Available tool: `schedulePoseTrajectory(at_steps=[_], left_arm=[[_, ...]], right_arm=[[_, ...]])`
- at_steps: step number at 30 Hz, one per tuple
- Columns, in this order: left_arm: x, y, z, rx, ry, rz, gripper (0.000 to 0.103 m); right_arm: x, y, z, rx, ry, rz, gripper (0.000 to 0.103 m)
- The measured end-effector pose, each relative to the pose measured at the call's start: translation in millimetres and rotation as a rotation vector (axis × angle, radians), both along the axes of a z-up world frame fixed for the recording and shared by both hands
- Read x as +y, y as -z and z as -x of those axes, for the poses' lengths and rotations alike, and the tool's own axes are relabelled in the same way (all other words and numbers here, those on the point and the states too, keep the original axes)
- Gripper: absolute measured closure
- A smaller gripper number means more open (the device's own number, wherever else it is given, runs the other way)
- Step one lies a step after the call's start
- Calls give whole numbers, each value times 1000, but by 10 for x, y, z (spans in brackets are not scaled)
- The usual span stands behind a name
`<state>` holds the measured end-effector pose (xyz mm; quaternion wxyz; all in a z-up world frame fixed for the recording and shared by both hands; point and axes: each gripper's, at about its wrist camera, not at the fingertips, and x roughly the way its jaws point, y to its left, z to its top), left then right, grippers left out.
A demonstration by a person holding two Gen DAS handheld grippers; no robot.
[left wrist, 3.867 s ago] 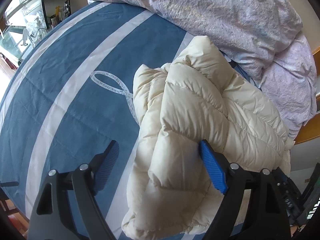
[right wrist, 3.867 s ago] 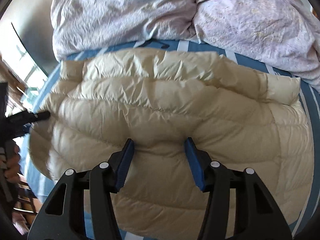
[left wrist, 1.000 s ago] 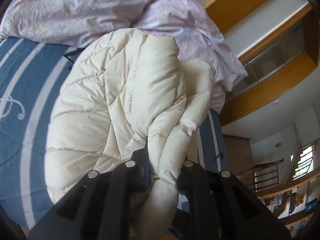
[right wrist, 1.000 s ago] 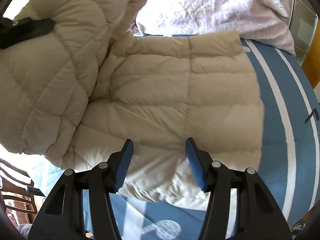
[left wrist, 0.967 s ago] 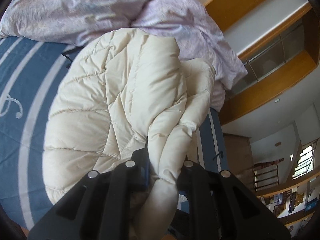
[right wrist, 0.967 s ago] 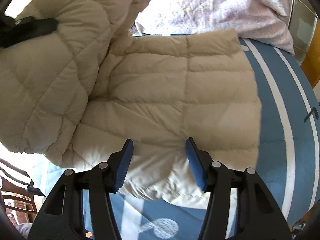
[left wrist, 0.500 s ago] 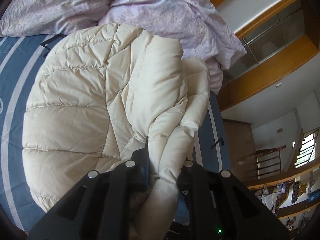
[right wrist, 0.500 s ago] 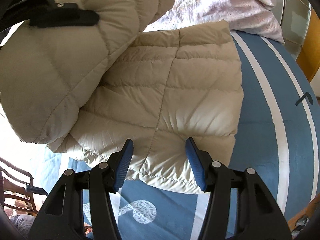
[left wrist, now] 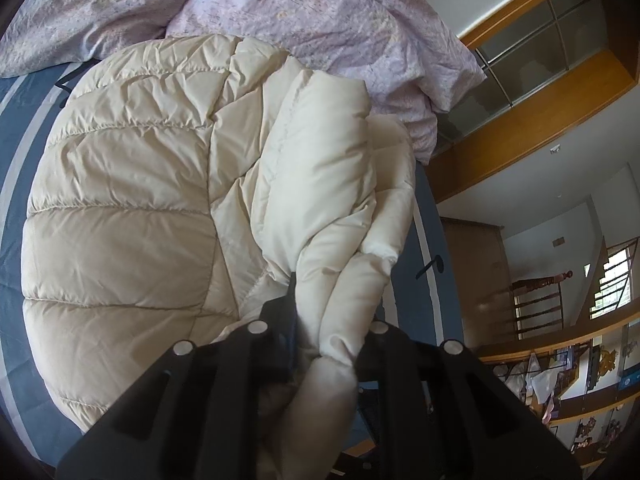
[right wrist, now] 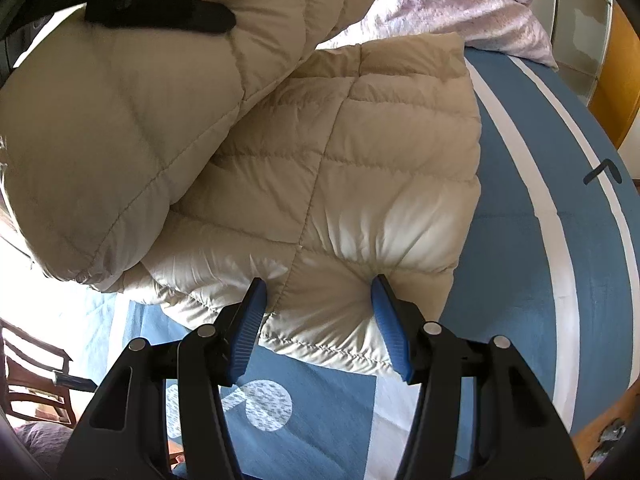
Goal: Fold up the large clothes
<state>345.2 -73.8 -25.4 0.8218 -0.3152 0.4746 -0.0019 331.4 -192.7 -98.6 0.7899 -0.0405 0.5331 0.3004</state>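
So the bed [right wrist: 516,248] with the blue striped cover is the reference here, with the lilac duvet [left wrist: 340,12] bunched up at its far end. The cream puffer jacket [right wrist: 360,168] lies in the middle of the bed, just in front of that duvet, and it's partly doubled over now.

What changed: a few seconds back the jacket lay lumpy on the bed with both grippers empty. Since then the left gripper [left wrist: 332,316] clamped onto a thick fold of the jacket's edge, lifted it, and over the last second has been swinging that flap across the part that's flat on the bed. So I'd say the first fold is about halfway over and needs laying down.

The right gripper [right wrist: 316,316] has its jaws apart and holds nothing; its blue pads [right wrist: 250,320] press into the jacket's near hem, pinning it to the bed, by the look of it.
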Motion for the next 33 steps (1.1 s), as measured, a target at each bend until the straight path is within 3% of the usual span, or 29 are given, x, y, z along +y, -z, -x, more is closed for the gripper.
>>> schedulePoseTrajectory(at_steps=[6,10,15,21,28,33], left_arm=[[-17,-46,-19,8,-6,15,78],[-8,-96,-4,5,-9,49,62],[-52,-264,18,-33,13,73,54],[-3,-441,95,-67,16,31,52],[256,-360,210,-31,-31,-20,52],[461,-290,338,-9,-62,-117,48]], right_arm=[[-12,7,-7,-1,7,-4,46],[-5,11,-35,0,5,-6,46],[-29,21,-49,1,6,-8,46],[-38,18,-47,1,4,-8,46],[-35,22,-42,2,5,-8,46],[-40,26,-41,2,5,-9,46]])
